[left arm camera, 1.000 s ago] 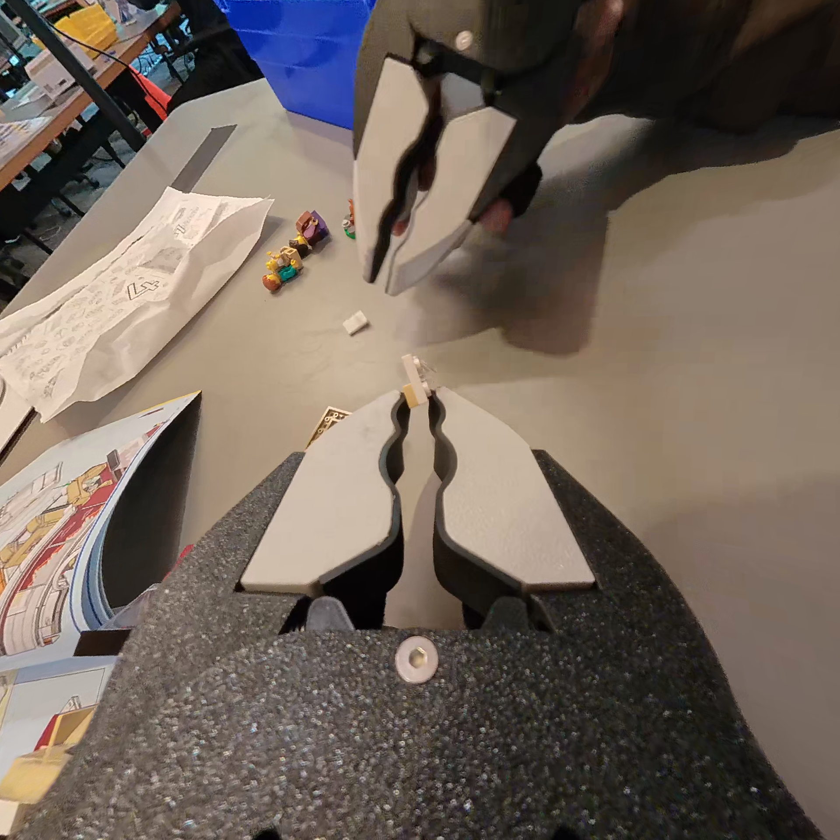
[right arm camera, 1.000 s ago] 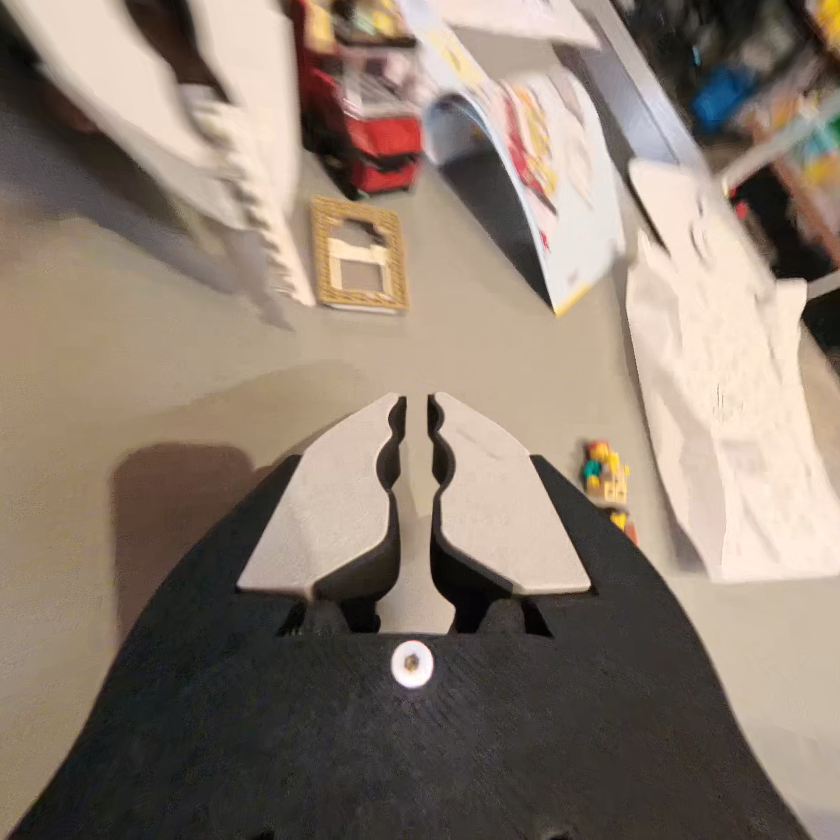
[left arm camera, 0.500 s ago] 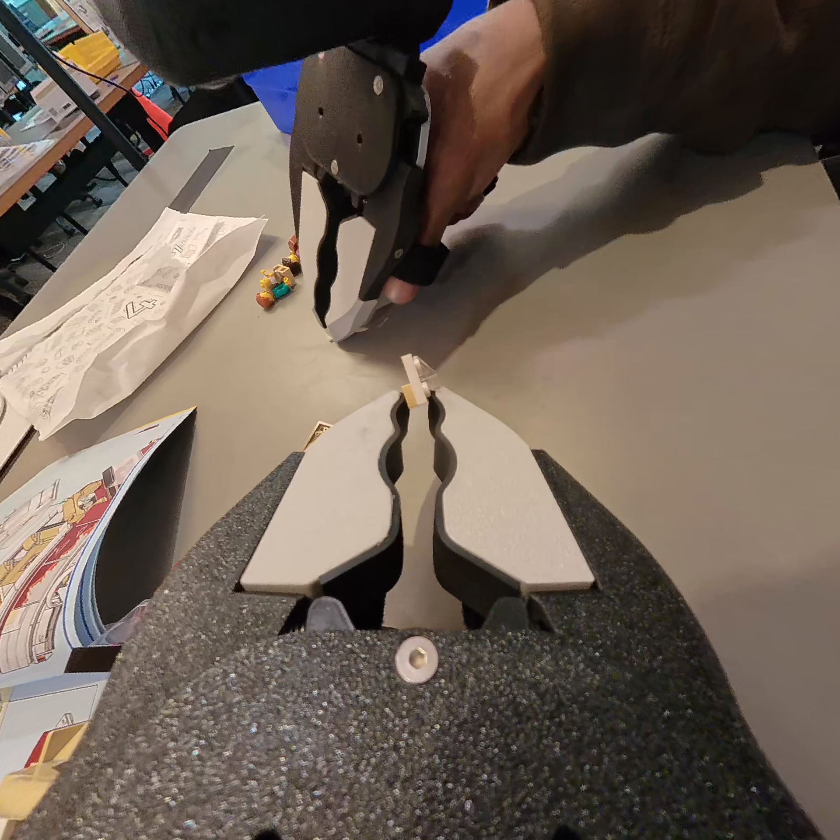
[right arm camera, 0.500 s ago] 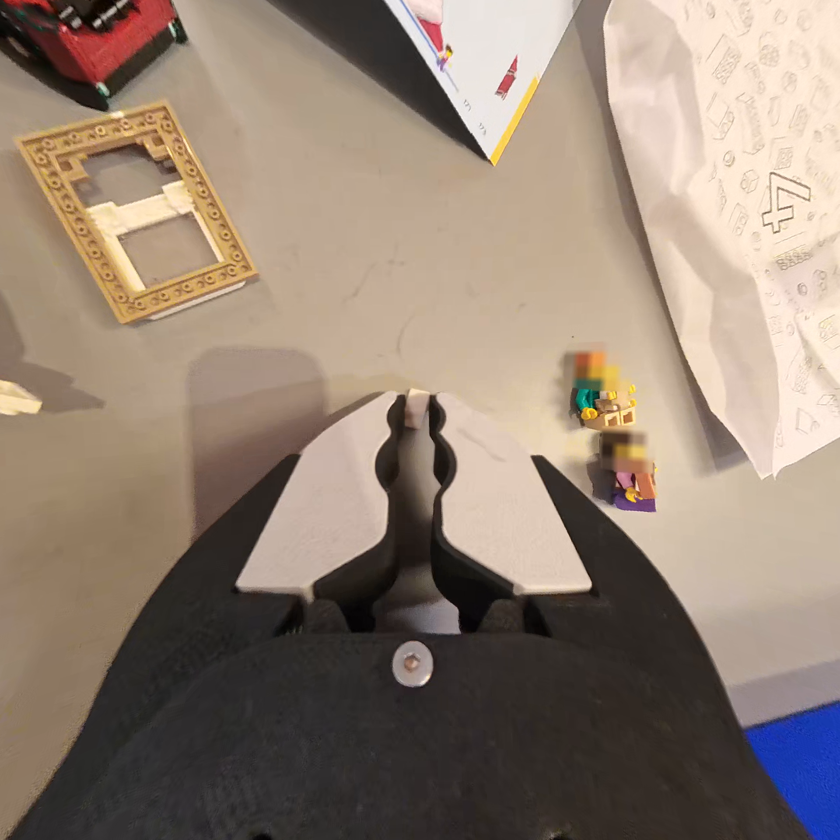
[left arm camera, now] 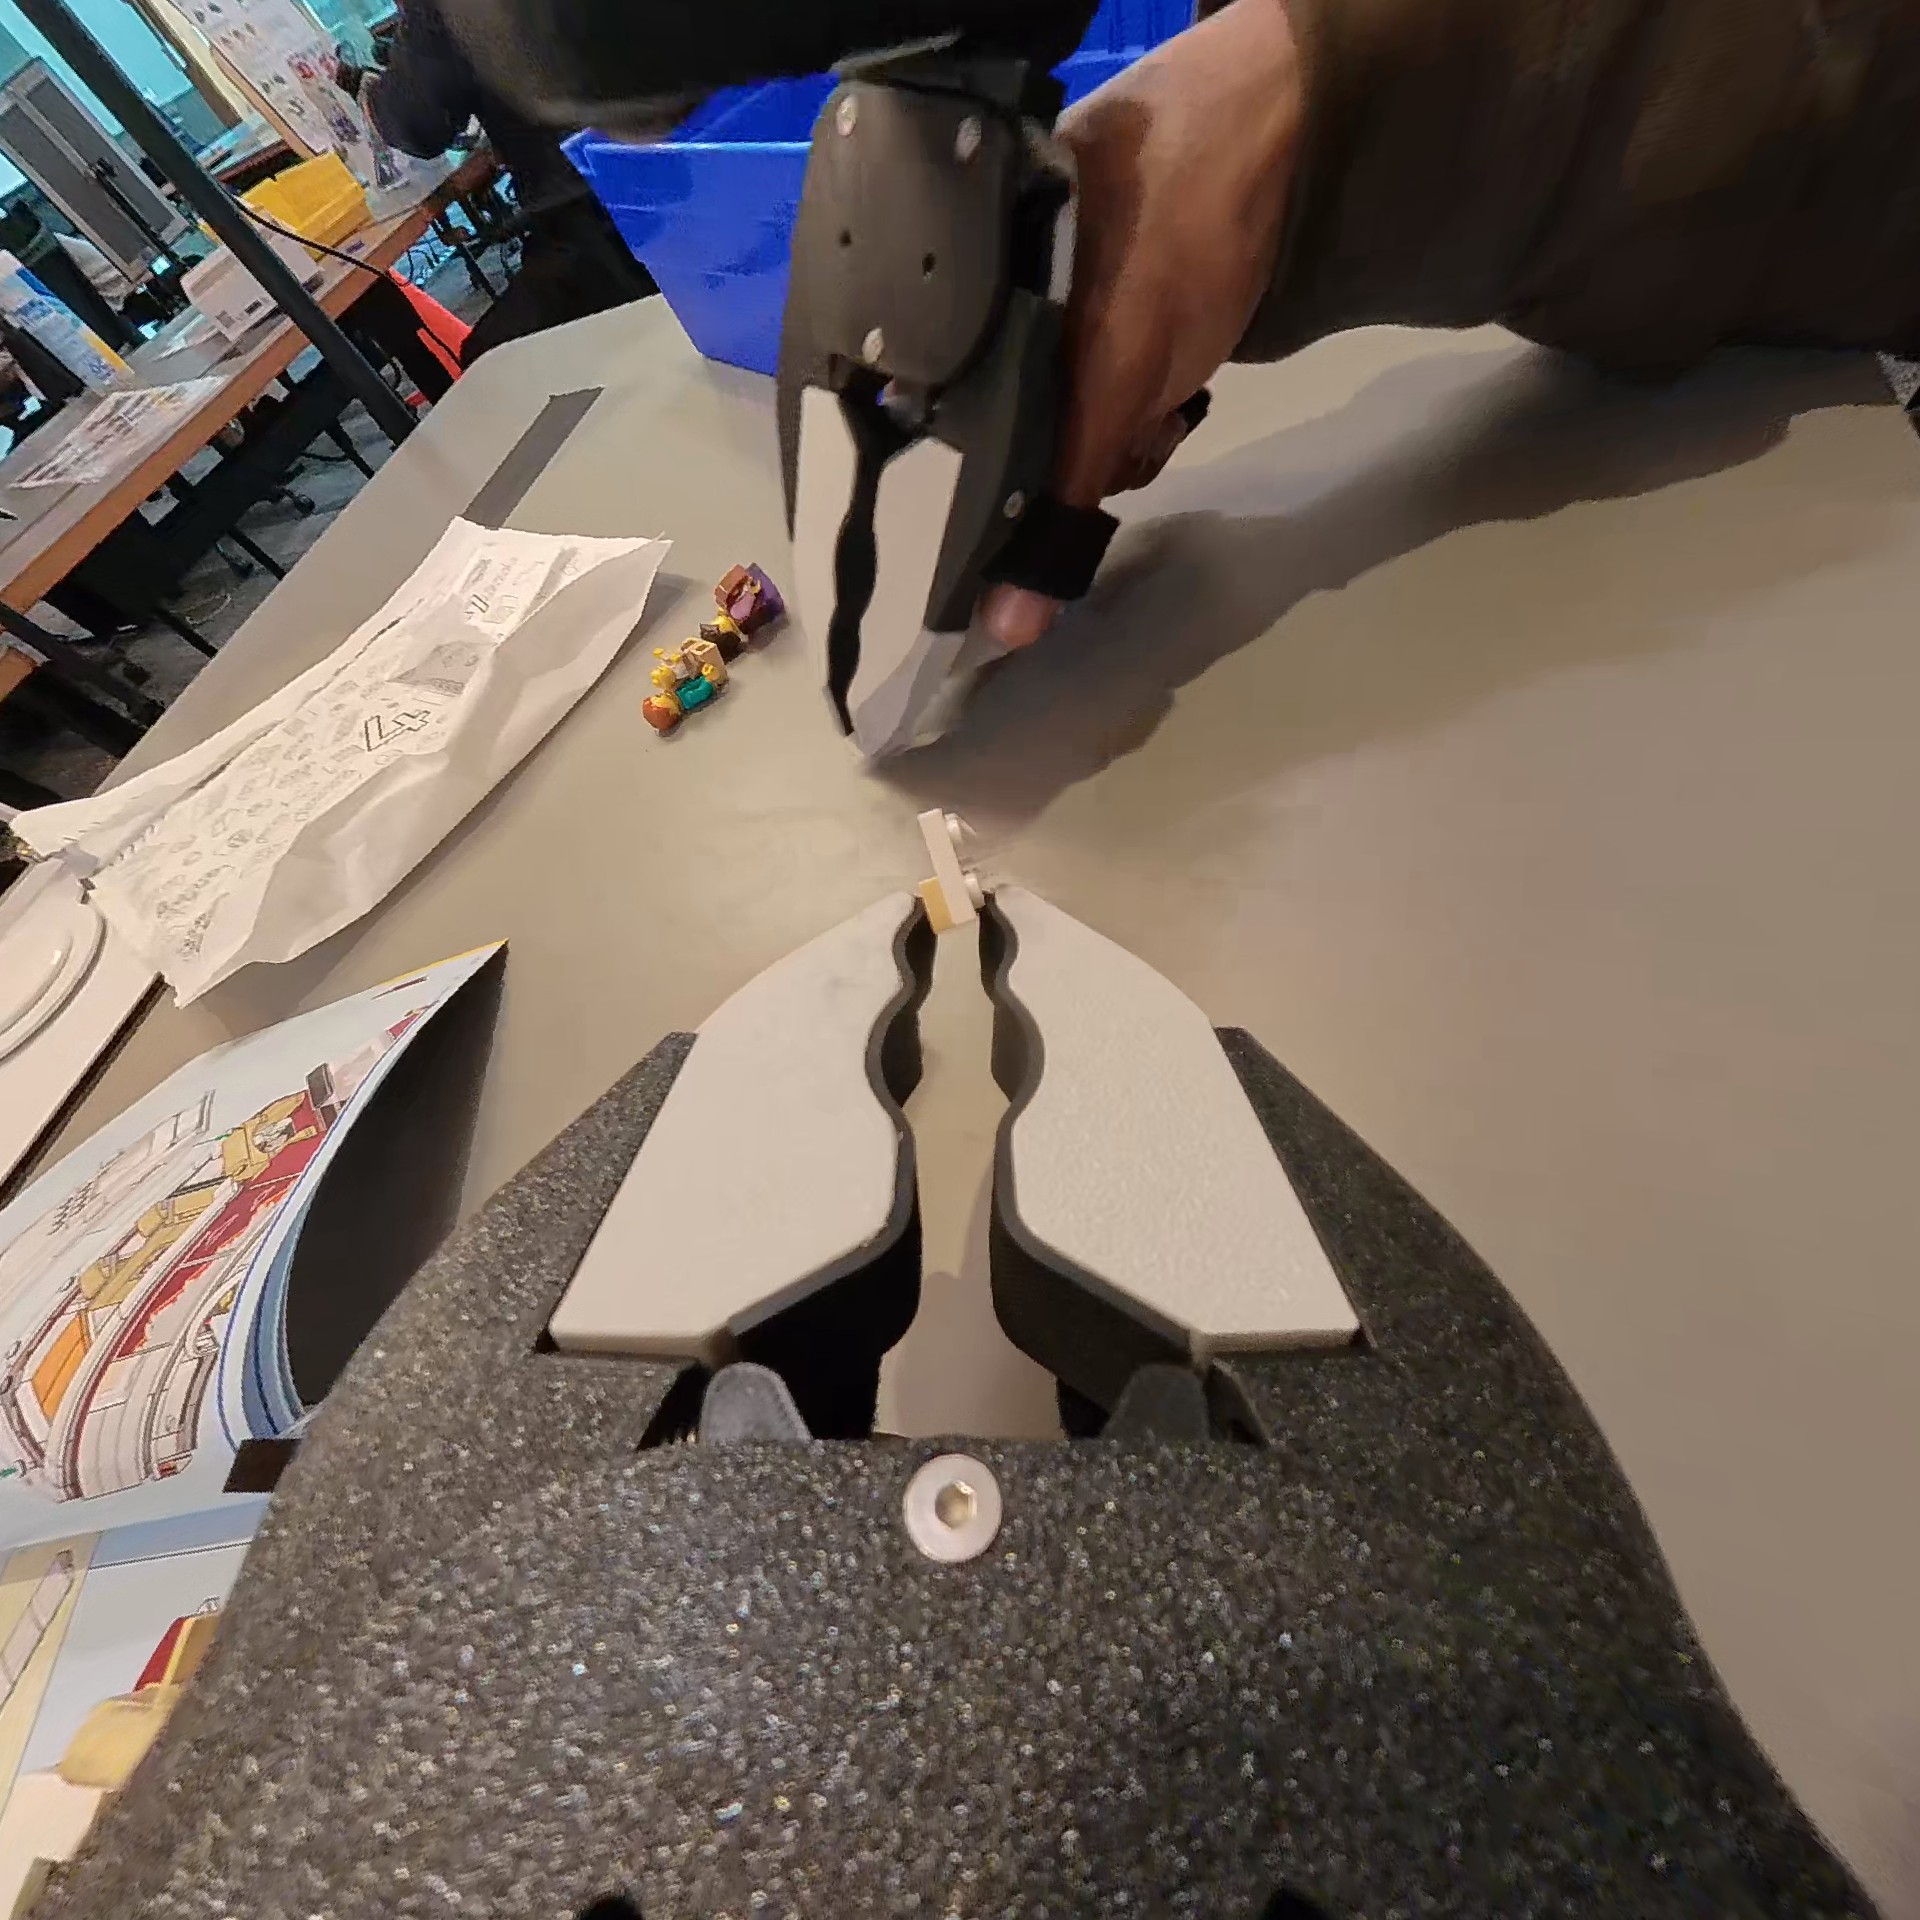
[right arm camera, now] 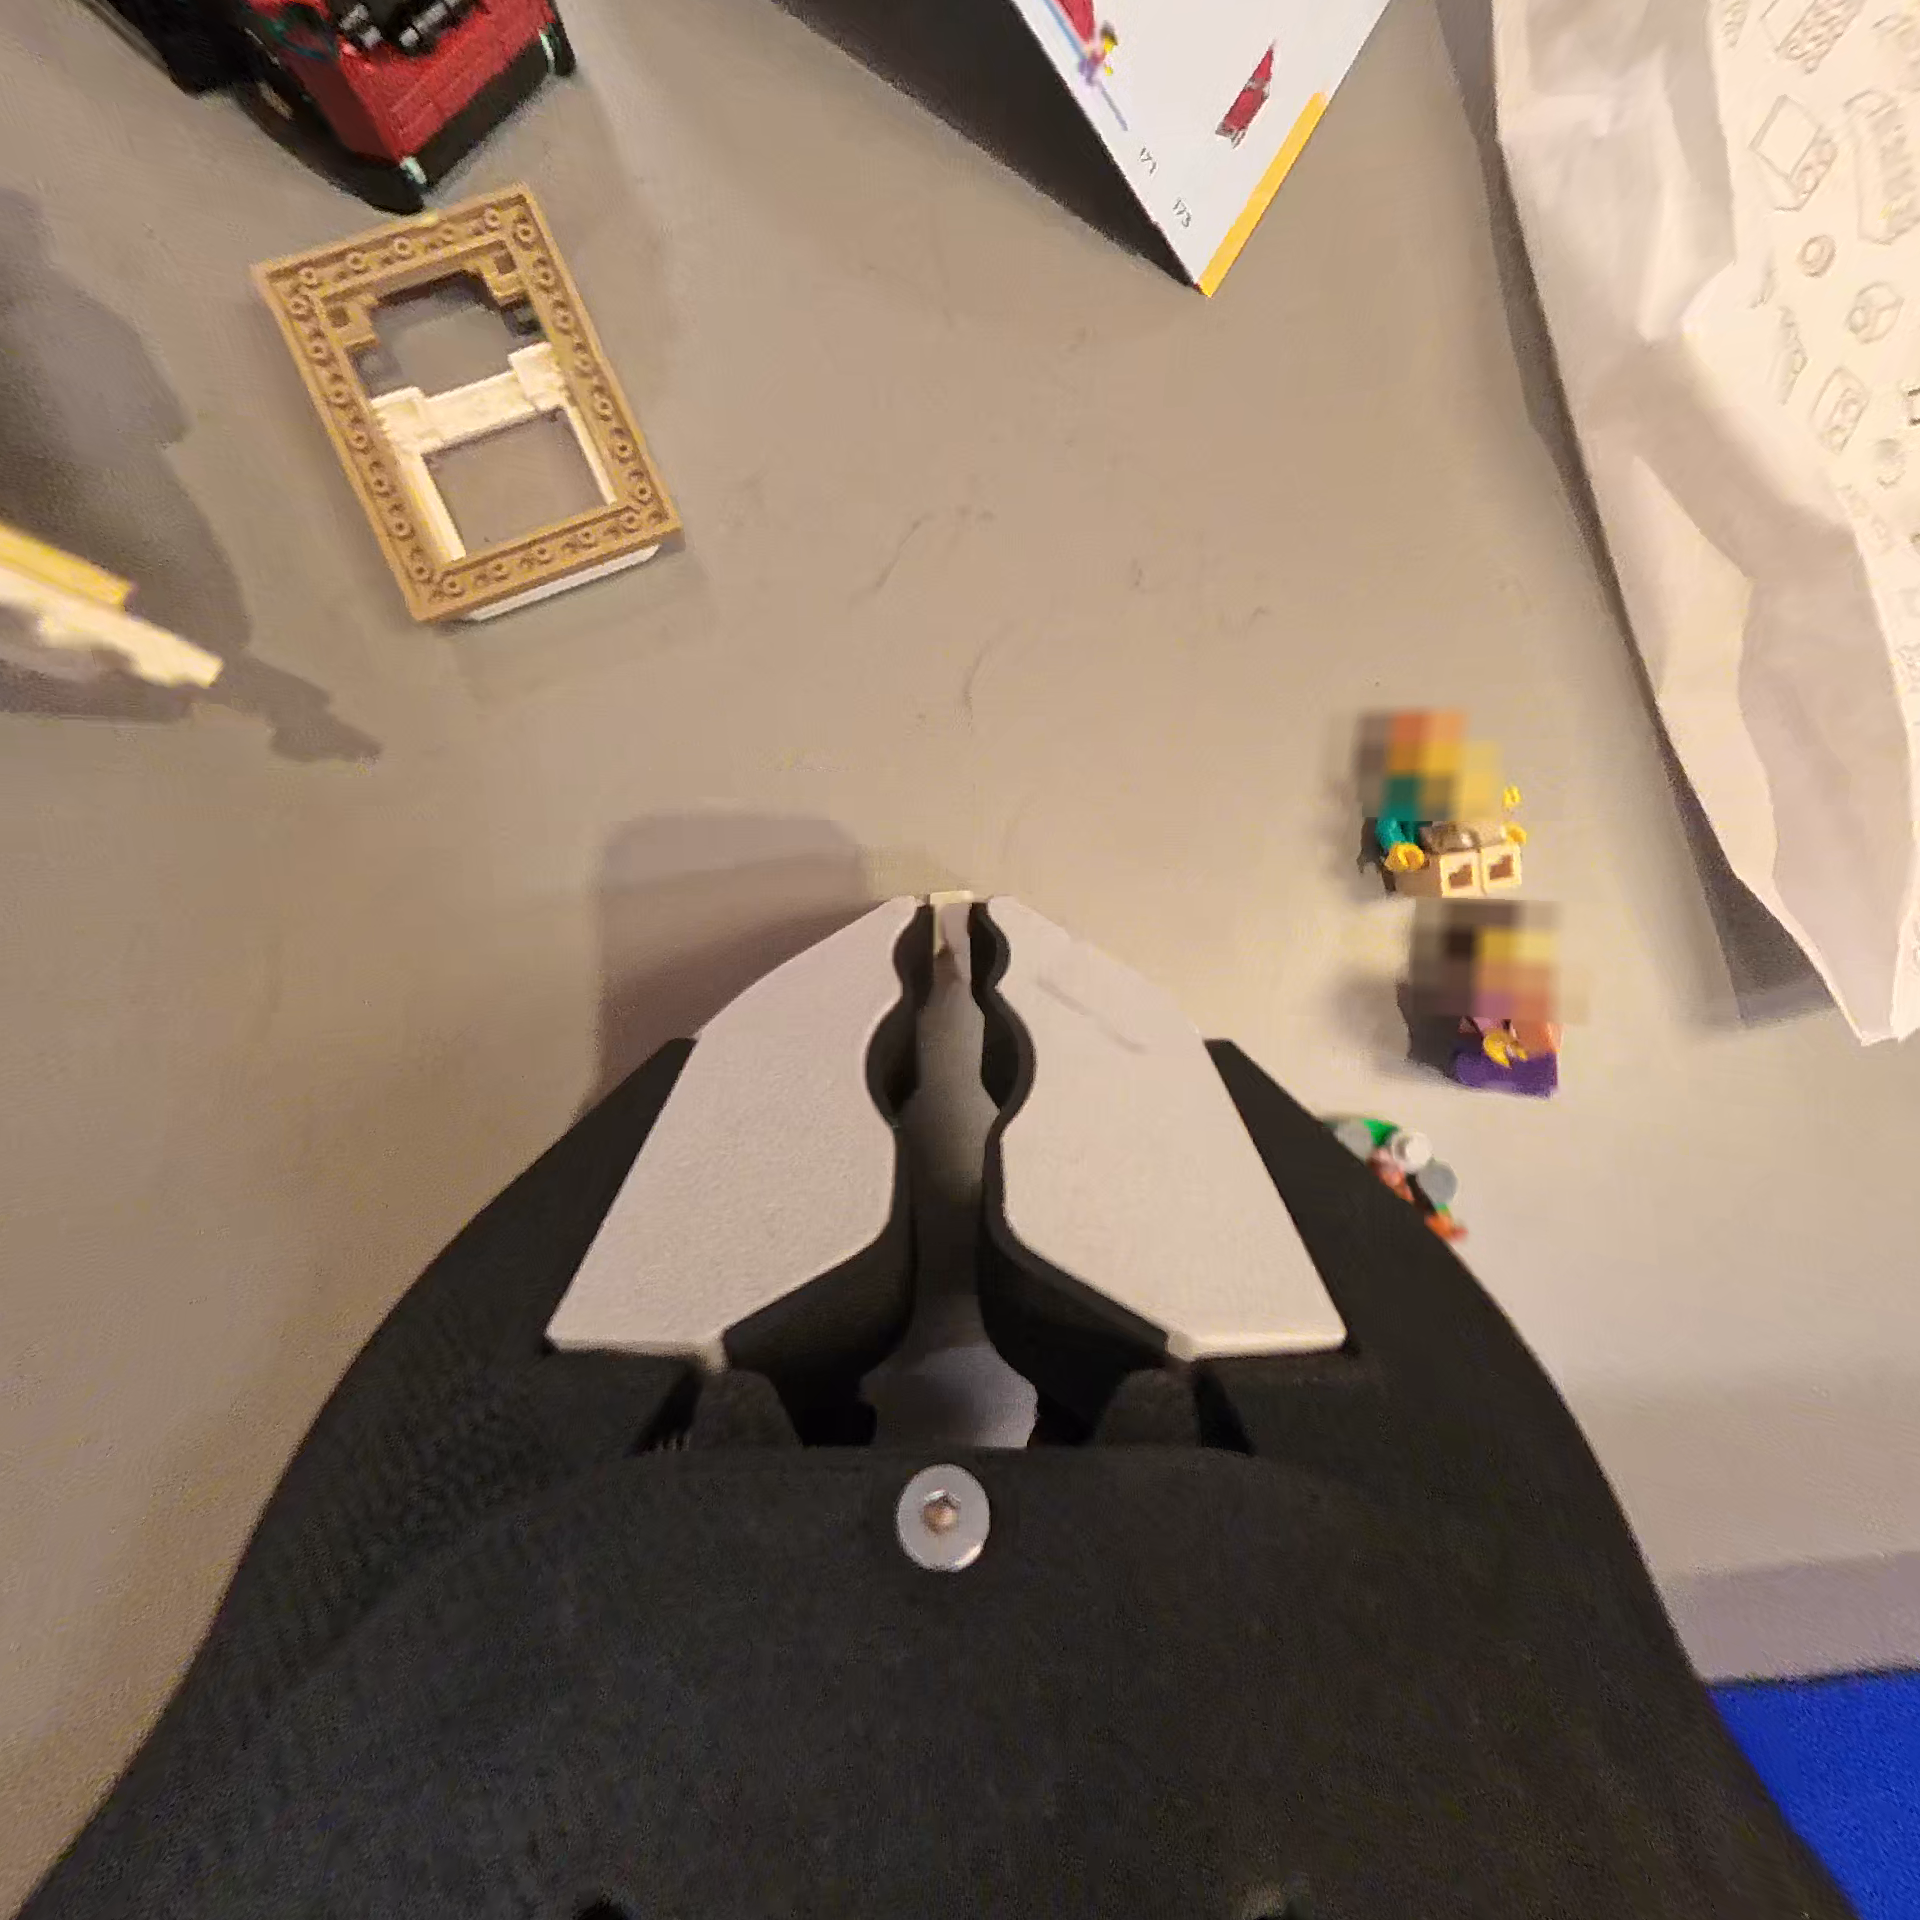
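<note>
My left gripper [left arm camera: 951, 906] is shut on a small white and tan brick piece [left arm camera: 948, 862], which sticks up from the fingertips above the grey table [left arm camera: 1455, 935]. My right gripper [right arm camera: 948, 906] is shut on a small white brick [right arm camera: 951, 900] pinched at the very tips, close above the table. In the left wrist view the right gripper [left arm camera: 878, 727] points down at the table just beyond my left fingertips, with a person's hand on it. The left gripper's piece shows at the far left edge of the right wrist view [right arm camera: 104, 623].
A tan brick frame [right arm camera: 468, 405] and a red brick model [right arm camera: 416, 73] lie ahead on the left. Two minifigures [right arm camera: 1455, 831] and a small cluster of bits [right arm camera: 1403, 1174] lie to the right. A booklet [left arm camera: 156, 1247], a white paper bag [left arm camera: 343, 727] and a blue bin [left arm camera: 707, 208] surround them. One gripper's finger ends stand about 15 cm off the other's.
My right gripper swung down over the loose white brick on the table and closed on it; the brick no longer lies there. My left gripper kept its piece and hardly moved.
</note>
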The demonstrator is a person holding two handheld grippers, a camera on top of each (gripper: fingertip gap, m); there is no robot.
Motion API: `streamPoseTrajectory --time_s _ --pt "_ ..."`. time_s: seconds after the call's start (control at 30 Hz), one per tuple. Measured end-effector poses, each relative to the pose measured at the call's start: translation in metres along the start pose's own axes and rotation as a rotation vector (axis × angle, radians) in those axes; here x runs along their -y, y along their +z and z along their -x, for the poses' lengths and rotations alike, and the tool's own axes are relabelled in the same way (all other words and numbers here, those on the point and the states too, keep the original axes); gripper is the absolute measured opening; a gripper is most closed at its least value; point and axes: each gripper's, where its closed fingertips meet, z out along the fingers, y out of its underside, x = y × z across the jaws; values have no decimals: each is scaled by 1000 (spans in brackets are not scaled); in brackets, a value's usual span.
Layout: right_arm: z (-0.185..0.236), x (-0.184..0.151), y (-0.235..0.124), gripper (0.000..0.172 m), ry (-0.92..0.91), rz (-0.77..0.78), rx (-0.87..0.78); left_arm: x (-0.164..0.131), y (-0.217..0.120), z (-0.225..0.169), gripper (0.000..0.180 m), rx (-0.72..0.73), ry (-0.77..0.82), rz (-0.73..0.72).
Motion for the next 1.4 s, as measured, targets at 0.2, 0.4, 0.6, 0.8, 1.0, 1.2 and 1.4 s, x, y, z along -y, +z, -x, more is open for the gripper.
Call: streamPoseTrajectory --time_s 0.2,0.4,0.6,0.8,1.0,1.2,1.4 --pt "-22 -7 -72 1 87 -163 -126 1 -1 1 8 7 -4 -3" --pt "-49 -26 -129 0 143 -215 -240 1 0 -2 8 0 2 -3" --pt "-113 -52 -207 0 221 -262 -517 5 -1 -5 8 -6 5 -15" --pt "-147 -88 -204 10 307 -173 -558 6 1 -8 8 -10 2 -20" --pt "-90 -36 -176 14 43 -284 -483 10 -1 1 8 -32 -186 -81" --pt "36 34 -89 19 -484 -385 -253 11 -3 7 8 -104 -415 -147" --pt "91 69 -40 24 -606 -458 -92 10 -6 15 8 -77 -428 -149"
